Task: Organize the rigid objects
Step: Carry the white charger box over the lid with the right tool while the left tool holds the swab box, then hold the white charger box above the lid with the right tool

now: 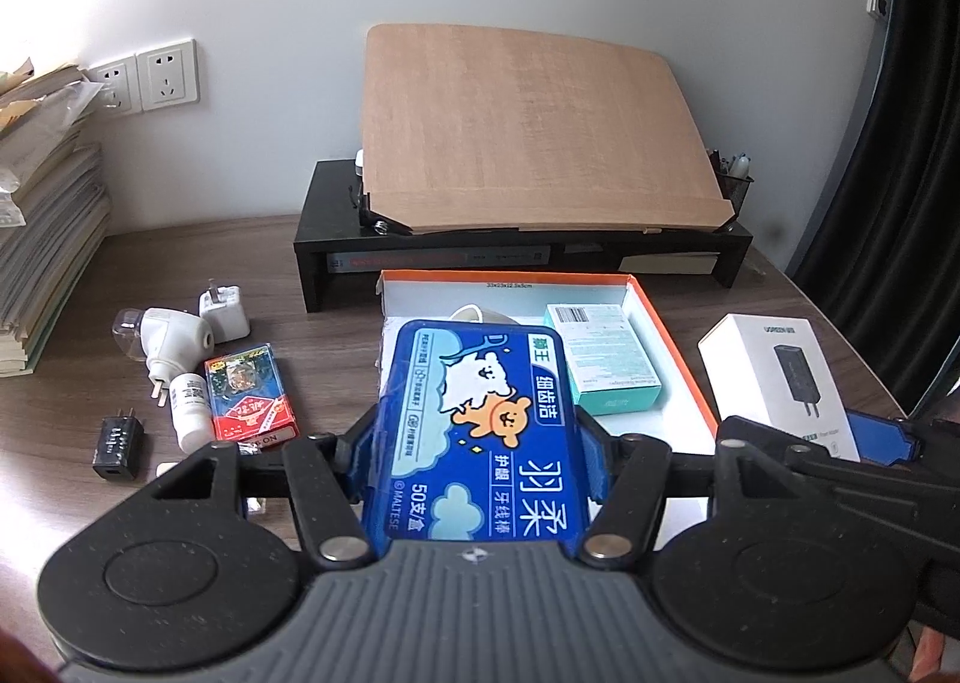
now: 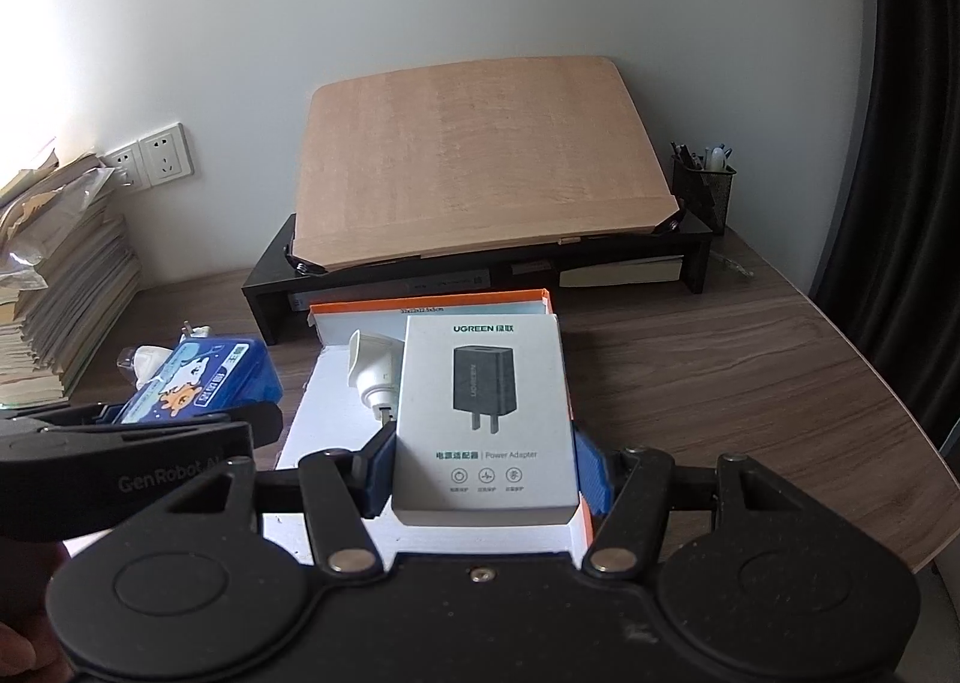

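- blue floss-pick box [image 1: 480,431] is pinched between the blue pads of the left hand-held gripper [image 1: 477,443], held above the near end of the orange-rimmed tray [image 1: 672,323].
- white power adapter box [image 2: 486,419] is pinched the same way by the right hand-held gripper [image 2: 485,467], also over the tray, right of the floss-pick box.
- in the tray already: a teal carton [image 1: 606,359] on the right side and a white plug-in device [image 2: 372,377] towards the back.
- risk, as i judge it: both loads hang close together, so lowering them at once could knock one hand-held gripper against the other.
- the adapter box could land on the plug-in device or the teal carton and end up tilted.
- left of the tray on the surface [image 1: 336,359] wait a red card pack [image 1: 249,395], a small white bottle [image 1: 189,404], a black charger [image 1: 118,446] and a white plug [image 1: 223,311]; a low swing that way could scatter them.
- behind stands a black riser [image 1: 336,239] carrying a wooden board [image 1: 528,131].
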`<action>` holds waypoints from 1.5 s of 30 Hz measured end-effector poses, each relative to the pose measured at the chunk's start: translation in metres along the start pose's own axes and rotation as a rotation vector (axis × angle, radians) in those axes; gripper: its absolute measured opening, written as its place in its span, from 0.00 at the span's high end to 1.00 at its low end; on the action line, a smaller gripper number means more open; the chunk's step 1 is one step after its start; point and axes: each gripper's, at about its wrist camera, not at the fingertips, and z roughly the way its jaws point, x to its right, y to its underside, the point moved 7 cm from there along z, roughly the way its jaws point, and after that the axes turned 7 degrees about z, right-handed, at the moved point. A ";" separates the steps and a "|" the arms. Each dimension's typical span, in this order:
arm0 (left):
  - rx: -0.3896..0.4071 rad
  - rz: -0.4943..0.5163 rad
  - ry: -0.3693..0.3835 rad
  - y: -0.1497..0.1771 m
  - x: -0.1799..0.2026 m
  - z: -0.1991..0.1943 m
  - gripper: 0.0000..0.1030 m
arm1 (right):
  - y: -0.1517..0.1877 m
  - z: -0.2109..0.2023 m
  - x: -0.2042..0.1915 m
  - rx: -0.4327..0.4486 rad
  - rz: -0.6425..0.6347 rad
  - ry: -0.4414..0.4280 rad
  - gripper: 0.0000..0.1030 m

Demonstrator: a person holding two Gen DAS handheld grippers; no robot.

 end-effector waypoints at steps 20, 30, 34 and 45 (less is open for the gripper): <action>-0.006 -0.047 -0.022 -0.003 -0.007 0.008 0.39 | -0.007 0.012 -0.007 -0.008 -0.052 -0.008 0.31; -0.033 -0.027 -0.023 -0.001 -0.013 0.017 0.39 | -0.005 0.024 -0.011 -0.036 -0.053 -0.015 0.31; -0.045 -0.021 -0.019 0.001 -0.014 0.020 0.39 | -0.004 0.029 -0.011 -0.050 -0.040 -0.010 0.31; -0.078 0.002 -0.014 0.008 -0.022 0.027 0.39 | 0.001 0.040 -0.017 -0.069 -0.021 -0.002 0.31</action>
